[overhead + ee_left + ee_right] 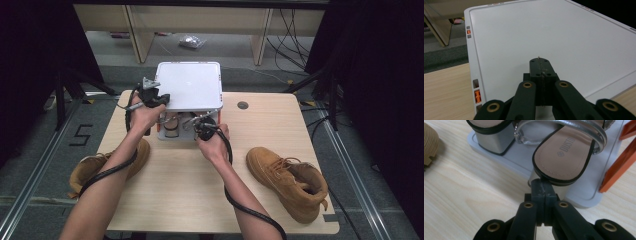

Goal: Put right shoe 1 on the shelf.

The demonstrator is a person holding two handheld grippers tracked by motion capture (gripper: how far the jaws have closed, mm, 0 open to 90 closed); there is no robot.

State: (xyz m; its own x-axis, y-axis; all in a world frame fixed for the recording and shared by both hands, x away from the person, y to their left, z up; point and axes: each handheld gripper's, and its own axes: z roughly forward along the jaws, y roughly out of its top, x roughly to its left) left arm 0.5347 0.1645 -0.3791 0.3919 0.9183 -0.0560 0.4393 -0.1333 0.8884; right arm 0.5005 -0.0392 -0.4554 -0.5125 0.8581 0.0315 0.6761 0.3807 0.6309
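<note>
Up close, the right hand-held gripper (pixel 543 188), jaws pressed together, touches the sandal's heel (pixel 564 157).

Probably a lab or test room: black curtains (pixel 30 75), floor cables (pixel 295 35), a marked floor number (pixel 80 135).

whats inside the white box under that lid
Under the white lid sits a pair of heeled sandals with silver straps and tan insoles, resting on the box's grey base. Their toe ends are covered by the lid, as is the back of the box.
</note>
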